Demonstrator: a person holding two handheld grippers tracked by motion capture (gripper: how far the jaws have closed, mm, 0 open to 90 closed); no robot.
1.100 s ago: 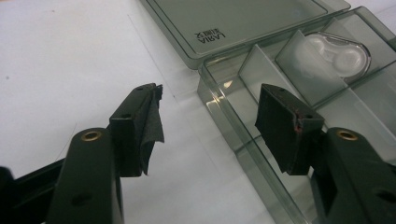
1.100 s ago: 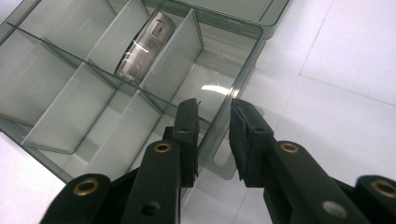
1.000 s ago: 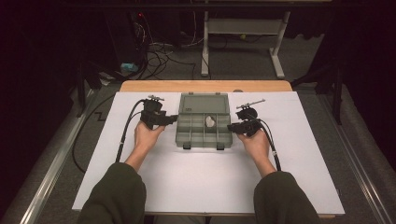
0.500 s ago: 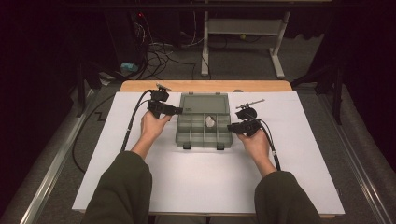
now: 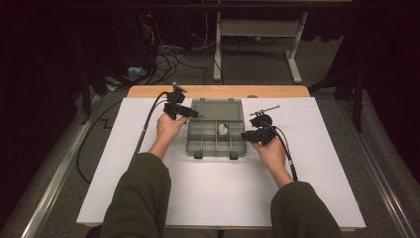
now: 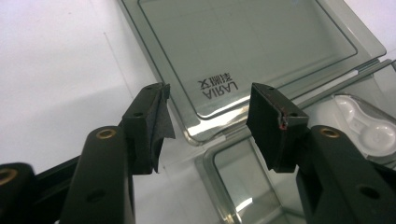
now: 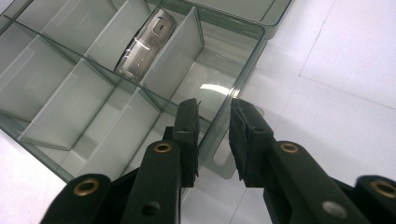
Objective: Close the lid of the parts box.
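Lying open at the middle of the white table [image 5: 317,163]: one smoke-grey compartment box [image 5: 216,140], its lid [image 5: 218,109] folded back flat toward the far edge.

- Box: clear grey plastic, split by dividers into several cells. In the right gripper view the side wall [image 7: 233,100] of the box stands between the two jaws.
- Contents: one small pale case [image 5: 222,129], seated in a cell near the middle of the far row; seen in the right gripper view as a ridged, silvery piece [image 7: 144,44] leaning between two dividers, and in the left gripper view as a clear rounded shell [image 6: 369,126] at the right edge.
- Lid: printed with dark lettering [image 6: 218,87], read upside down in the left gripper view.
- Left gripper [image 5: 190,115]: at the box's far left corner, where lid meets tray. Jaws wide apart, nothing between them; in its own view they [image 6: 208,128] hang over the lid's near corner.
- Right gripper [image 5: 247,135]: at the box's right side. Jaws [image 7: 215,140] part-open with a narrow gap, straddling the box wall; whether the pads press on it cannot be told.
- Person: both forearms in dark green sleeves [image 5: 141,198], a cable [image 5: 146,129] trailing from each gripper.
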